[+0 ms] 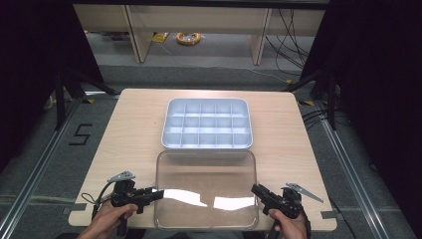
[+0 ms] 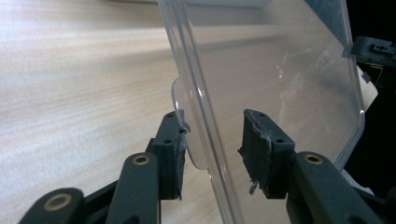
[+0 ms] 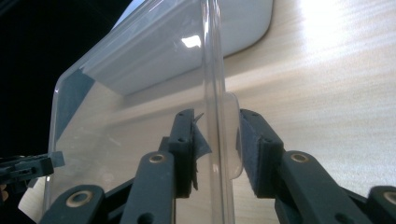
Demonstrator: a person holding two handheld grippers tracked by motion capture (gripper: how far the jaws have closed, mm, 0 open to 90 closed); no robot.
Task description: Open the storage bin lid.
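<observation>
A clear plastic lid (image 1: 206, 179) lies level and low over the front of the wooden table (image 1: 134, 129); I cannot tell whether it rests on it. My left gripper (image 1: 160, 193) is shut on the lid's left edge and my right gripper (image 1: 255, 189) on its right edge. In the left gripper view the lid (image 2: 280, 70) runs between the jaws of the left gripper (image 2: 212, 140), with one pad against its small rounded tab (image 2: 180, 100). In the right gripper view the right gripper (image 3: 215, 140) clamps the lid (image 3: 140, 93) the same way.
A grey tray (image 1: 206, 101) with several empty compartments sits just behind the lid at the table's middle. Bare wood lies to both sides of it. Dark curtains flank the table, with shelving legs and cables on the floor beyond.
</observation>
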